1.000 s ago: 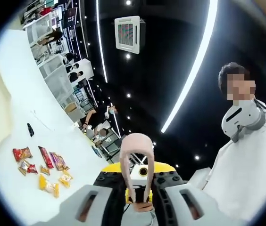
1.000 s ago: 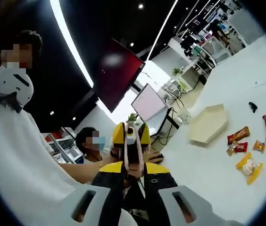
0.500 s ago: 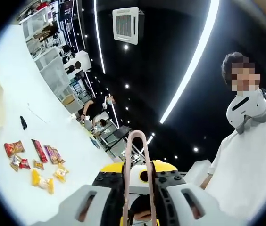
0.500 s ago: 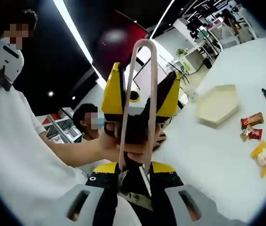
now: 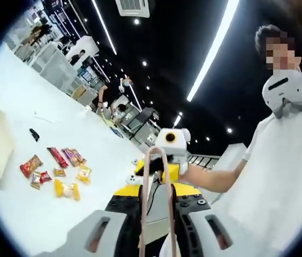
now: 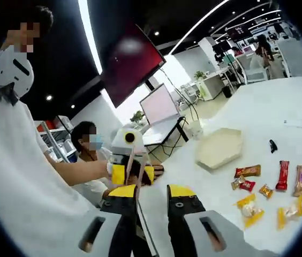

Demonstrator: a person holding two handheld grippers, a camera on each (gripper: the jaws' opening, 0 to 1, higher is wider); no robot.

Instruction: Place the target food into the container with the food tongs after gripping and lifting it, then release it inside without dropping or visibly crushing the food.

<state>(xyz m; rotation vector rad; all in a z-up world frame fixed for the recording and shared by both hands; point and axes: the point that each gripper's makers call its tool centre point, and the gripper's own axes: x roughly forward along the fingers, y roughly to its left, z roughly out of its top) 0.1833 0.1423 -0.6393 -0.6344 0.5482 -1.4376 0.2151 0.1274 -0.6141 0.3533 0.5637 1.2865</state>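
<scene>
The left gripper is clamped on the pink food tongs, whose looped end rises between its jaws; their tips are out of sight, so I cannot tell whether the tongs stand open or pinched. The right gripper stands parted and holds nothing, with the tongs' loop just beside its left jaw. Wrapped snacks lie scattered mid-tabletop, near the pale container; they look light, crinkly and slippery, best pinched gently across the wrapper's middle.
</scene>
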